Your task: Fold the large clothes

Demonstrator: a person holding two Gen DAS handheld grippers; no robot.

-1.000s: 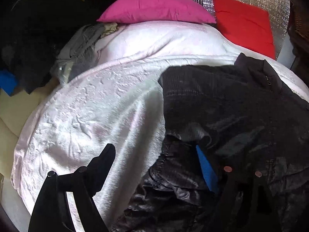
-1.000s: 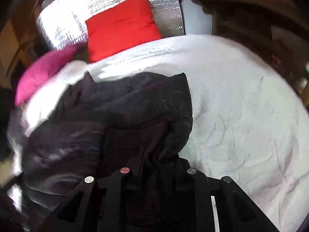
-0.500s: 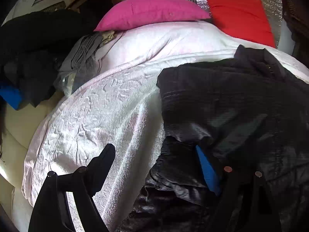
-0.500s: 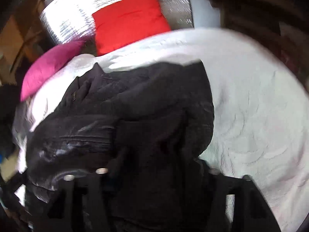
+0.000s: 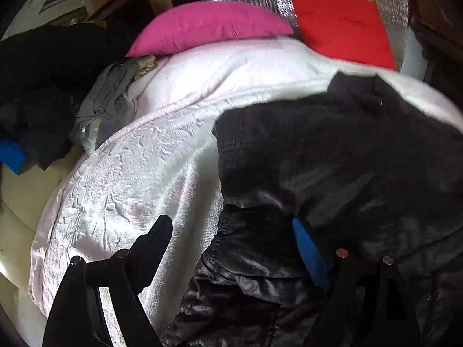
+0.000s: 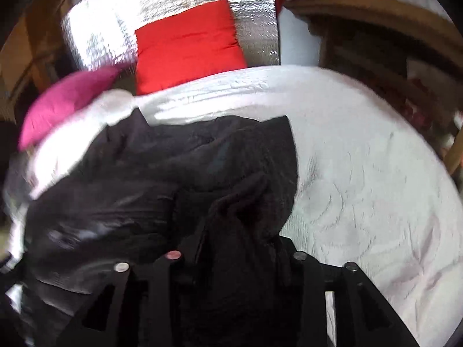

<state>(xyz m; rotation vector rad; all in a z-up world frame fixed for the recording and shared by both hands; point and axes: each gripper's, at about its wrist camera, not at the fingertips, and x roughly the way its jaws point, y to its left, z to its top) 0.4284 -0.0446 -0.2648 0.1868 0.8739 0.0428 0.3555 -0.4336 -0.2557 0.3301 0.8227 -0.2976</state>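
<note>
A large black jacket (image 5: 332, 159) lies crumpled on a white textured bed cover (image 5: 130, 188). My left gripper (image 5: 231, 240) is open wide. Its left finger hangs over the bare cover, and its blue-padded right finger (image 5: 309, 248) sits at the jacket's shiny lower edge. In the right wrist view the jacket (image 6: 188, 179) fills the centre and left. My right gripper (image 6: 234, 248) has a bunched fold of it lying between its fingers. Its jaws are opening and stand apart from the fold. The fingertips are hard to make out against the black cloth.
A pink pillow (image 5: 208, 26) and a red pillow (image 5: 341, 26) lean on a silver foil headboard (image 6: 173, 0). A heap of dark clothes (image 5: 43, 81) and a grey garment (image 5: 110, 101) lie off the bed's left side. Wooden furniture (image 6: 376, 29) stands to the right.
The right gripper's jaws have spread wider around the jacket fold. The right view swung and came back. The left gripper stays open in about the same spot.
</note>
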